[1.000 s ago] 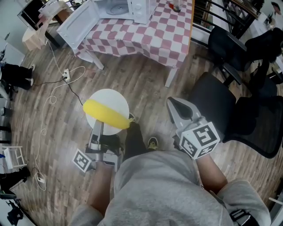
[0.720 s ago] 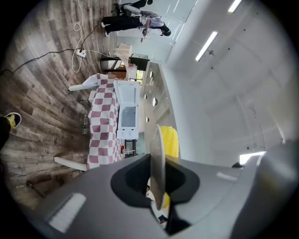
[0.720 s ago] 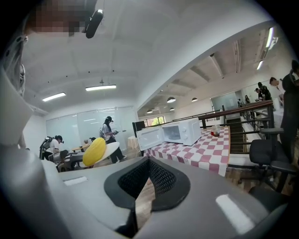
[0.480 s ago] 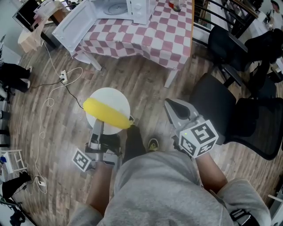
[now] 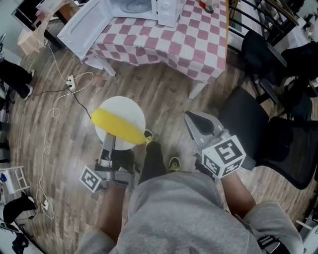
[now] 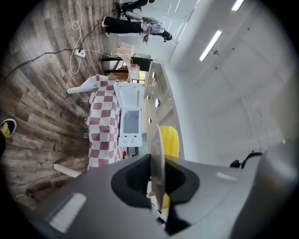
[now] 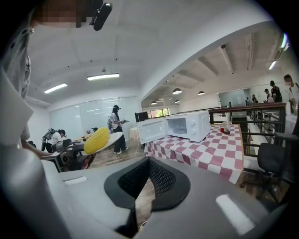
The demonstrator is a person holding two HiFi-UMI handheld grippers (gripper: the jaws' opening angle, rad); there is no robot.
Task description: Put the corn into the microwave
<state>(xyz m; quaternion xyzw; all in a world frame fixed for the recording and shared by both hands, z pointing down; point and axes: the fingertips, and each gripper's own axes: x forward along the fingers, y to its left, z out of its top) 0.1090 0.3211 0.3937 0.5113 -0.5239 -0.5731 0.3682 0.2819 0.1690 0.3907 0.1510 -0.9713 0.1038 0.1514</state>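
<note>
- Nearing the bench (image 5: 174,44): its checked cloth fills more of the head view than a second ago, so the person has stepped closer, both hands travelling along.
- The load has not shifted. The left tongs (image 5: 110,143) stay clenched on the rim of the white plate (image 5: 124,106), and the corn (image 5: 119,127) lies across it as before.
- In the left gripper view the plate (image 6: 158,154) shows edge-on between the jaws, with the corn (image 6: 171,140) on its upper face.
- The right tongs (image 5: 195,120) are closed on nothing; their own view shows only floor past the tips.
- I judge this to be the carrying leg. The grip looks settled, but the corn lies loose on a plate held by one edge, so a tilt could roll it off.
- The microwave (image 5: 149,6) stands on the bench, well apart from the plate, with its door (image 5: 84,27) swung open.
- Its cavity shows a turntable and, as far as I can see, no food.
</note>
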